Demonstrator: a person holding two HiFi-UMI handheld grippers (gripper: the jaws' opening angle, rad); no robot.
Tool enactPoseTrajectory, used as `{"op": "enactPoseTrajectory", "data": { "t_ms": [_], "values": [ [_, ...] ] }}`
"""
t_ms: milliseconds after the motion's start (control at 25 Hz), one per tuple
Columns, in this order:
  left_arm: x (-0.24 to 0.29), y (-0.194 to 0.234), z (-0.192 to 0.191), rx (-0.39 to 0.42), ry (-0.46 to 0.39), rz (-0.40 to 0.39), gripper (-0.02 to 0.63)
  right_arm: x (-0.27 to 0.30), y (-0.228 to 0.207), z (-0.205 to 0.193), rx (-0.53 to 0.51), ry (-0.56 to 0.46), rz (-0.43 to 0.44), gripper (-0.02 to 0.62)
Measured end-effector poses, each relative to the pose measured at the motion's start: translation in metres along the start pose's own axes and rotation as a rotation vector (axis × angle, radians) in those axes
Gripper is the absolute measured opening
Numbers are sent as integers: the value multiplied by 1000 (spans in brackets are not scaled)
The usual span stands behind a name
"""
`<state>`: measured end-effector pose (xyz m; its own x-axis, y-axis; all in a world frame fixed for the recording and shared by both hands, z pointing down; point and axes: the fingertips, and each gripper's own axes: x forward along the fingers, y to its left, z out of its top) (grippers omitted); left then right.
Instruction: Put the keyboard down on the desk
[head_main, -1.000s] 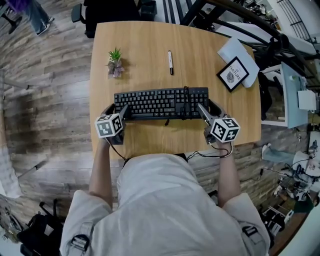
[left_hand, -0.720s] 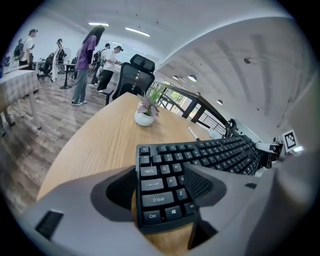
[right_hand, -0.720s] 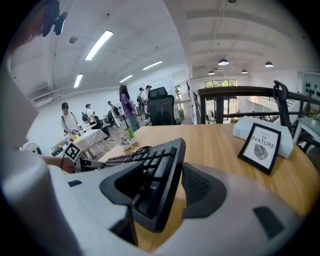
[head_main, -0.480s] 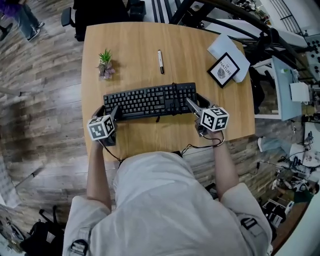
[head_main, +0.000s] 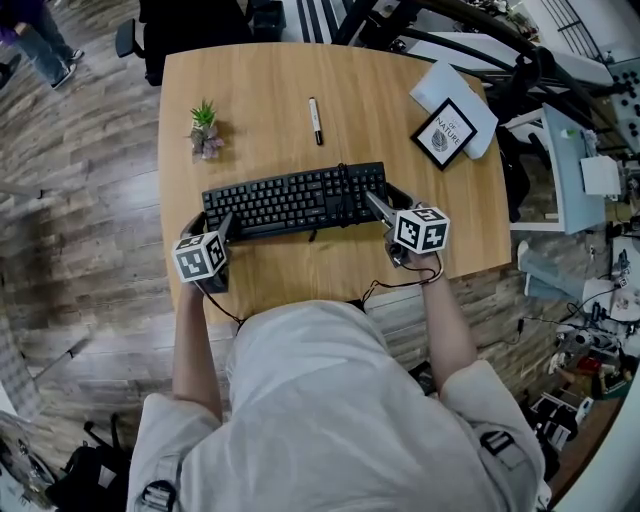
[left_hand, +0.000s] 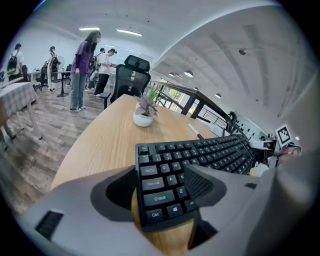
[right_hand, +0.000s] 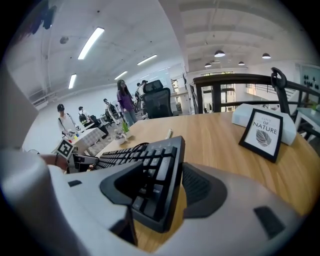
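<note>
Down a touch since a second ago: the right gripper (head_main: 380, 198) and its end of the keyboard (head_main: 295, 200) have sunk toward the desk (head_main: 300, 70), while the left gripper (head_main: 228, 222) has kept its spot. Each pair of jaws stands fairly wide and is clamped across one end of the keyboard, one pad on the keys and the other on the underside. The left has the Shift and Ctrl corner, the right the far end.

Both grippers slope down and inward from the hands, marker cubes uppermost. The left arm (head_main: 195, 340) and right arm (head_main: 440, 320) reach out from the body, about level with each other.

Beyond the keyboard a pen (head_main: 314, 121) lies mid-desk. A small plant (head_main: 204, 130) stands toward the far left, well apart. A framed print (head_main: 443, 133) leans at the far right. A black chair (head_main: 190, 30) sits past the far edge. People (left_hand: 82, 65) stand farther back on the left.

The keyboard is black, full-size, with white legends, and its cable (head_main: 345, 180) is draped over the keys near the right end. It runs crosswise over the near half of the desk, held flat and low. I can't tell whether it rests on the wood.
</note>
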<state>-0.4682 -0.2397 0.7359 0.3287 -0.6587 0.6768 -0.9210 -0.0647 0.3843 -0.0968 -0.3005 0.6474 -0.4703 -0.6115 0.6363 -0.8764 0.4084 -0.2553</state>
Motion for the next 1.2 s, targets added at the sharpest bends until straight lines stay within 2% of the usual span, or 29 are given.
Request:
{"op": "enactPoseTrajectory", "data": {
  "t_ms": [560,1200],
  "values": [
    [-1,0,-1,21,0,22,298,26,-16,-22,26,74,-1,241],
    [1,-1,-1,33,13,28,298,60,-37,-58,34,240,-28,236]
  ]
}}
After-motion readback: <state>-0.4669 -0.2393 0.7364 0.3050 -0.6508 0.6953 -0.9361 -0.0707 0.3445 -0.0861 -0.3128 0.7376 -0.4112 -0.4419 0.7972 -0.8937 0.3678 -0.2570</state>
